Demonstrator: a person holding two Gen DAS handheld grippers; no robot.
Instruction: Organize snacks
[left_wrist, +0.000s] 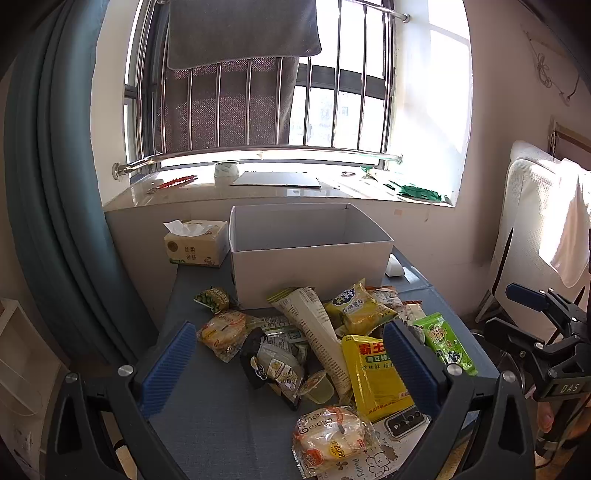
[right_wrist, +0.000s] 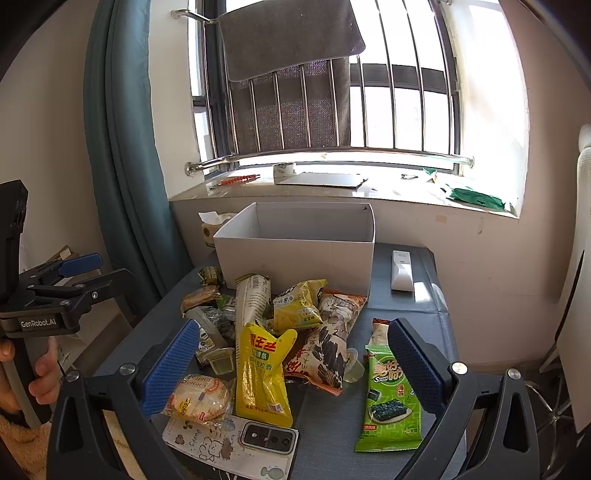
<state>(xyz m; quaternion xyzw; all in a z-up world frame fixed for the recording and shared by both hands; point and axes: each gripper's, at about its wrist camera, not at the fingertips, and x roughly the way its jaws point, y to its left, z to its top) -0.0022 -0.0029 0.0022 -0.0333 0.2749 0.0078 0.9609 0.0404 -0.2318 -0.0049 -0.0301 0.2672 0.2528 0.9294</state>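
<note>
Grey table (right_wrist: 406, 314): snack pile (right_wrist: 280, 332) heaped in front of white box (right_wrist: 295, 258); window behind.
Left gripper (left_wrist: 291, 365): fingers spread, holding nothing, above pile.
Right gripper (right_wrist: 295, 365): fingers spread, empty, above pile.

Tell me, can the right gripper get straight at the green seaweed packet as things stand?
Probably yes: the right gripper is open, and the green seaweed packet lies flat, apart from the pile, with nothing on top.
</note>
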